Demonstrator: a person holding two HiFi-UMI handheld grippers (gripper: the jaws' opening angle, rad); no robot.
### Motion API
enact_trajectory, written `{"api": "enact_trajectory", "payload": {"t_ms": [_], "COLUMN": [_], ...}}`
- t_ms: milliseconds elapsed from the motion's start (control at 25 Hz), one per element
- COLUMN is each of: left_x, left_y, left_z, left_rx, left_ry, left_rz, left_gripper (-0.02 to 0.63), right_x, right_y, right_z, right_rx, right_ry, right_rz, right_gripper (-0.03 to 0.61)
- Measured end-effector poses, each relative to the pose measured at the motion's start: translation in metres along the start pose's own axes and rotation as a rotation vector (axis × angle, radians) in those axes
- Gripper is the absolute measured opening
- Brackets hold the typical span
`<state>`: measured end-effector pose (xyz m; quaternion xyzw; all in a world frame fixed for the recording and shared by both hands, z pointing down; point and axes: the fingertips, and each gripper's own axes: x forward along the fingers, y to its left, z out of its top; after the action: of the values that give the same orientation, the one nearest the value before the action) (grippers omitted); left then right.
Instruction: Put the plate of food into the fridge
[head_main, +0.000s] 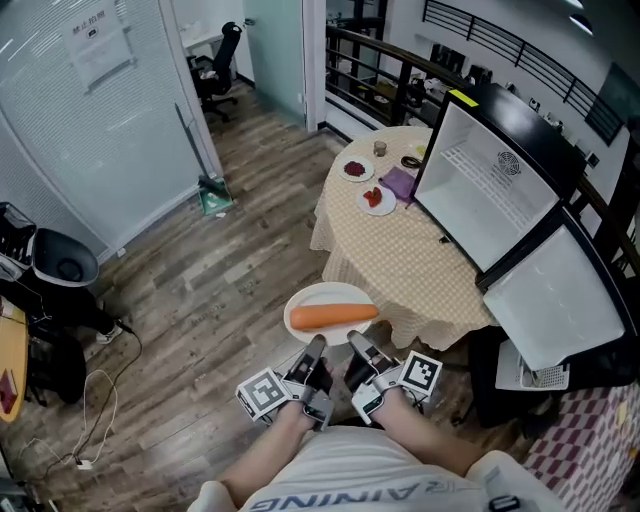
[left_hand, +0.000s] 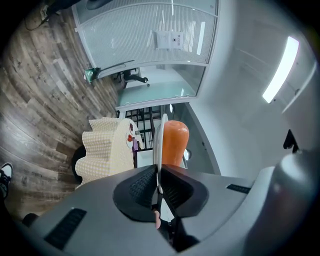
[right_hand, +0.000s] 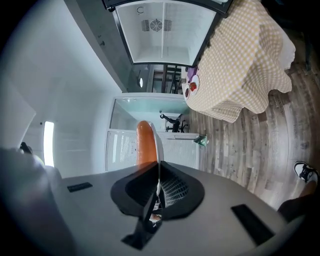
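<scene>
We hold the white round plate (head_main: 310, 298), bearing an orange carrot (head_main: 333, 316), by its near rim: left tool (head_main: 316, 349) and right tool (head_main: 357, 346) both clenched on it, above the wooden floor (head_main: 200, 290).

Wooden floor (head_main: 220, 290) lies open to the left, passable as far as the glass partition (head_main: 90, 130). Ahead-right, the round cloth-covered table (head_main: 420, 270) blocks the way just beyond the far rim of the plate (head_main: 325, 297); near half of its top bare, small dishes (head_main: 377, 198) on the far side. Fridge (head_main: 490, 190) stands close at the table's right, white compartment open toward it; second white panel (head_main: 560, 300) juts out lower right, narrowing that side.
</scene>
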<state>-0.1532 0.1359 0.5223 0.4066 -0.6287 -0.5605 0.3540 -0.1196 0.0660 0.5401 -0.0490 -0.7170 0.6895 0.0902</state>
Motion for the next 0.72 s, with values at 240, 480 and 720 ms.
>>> {"api": "enact_trajectory", "payload": {"t_ms": [240,480,720], "left_x": [0.022,0.051,0.093], "left_y": [0.008,0.020,0.029], "left_z": [0.037,0.053,0.058], "left_rx": [-0.018,-0.022,-0.031], "left_ry": [0.034,0.079,0.131], "left_rz": [-0.019,-0.013,0.004], "left_gripper": [0.028,0.028,0.028], "right_x": [0.040,0.060,0.074], "right_y": [-0.003,-0.009,-0.015], "right_z": [0.010,0.033,0.069], "right_rx": [0.003,0.018,0.040], "right_ry": [-0.047,-0.094,-0.145], "right_rz": [-0.005,-0.018,-0.021], "right_gripper": [0.031,0.031,0.031]}}
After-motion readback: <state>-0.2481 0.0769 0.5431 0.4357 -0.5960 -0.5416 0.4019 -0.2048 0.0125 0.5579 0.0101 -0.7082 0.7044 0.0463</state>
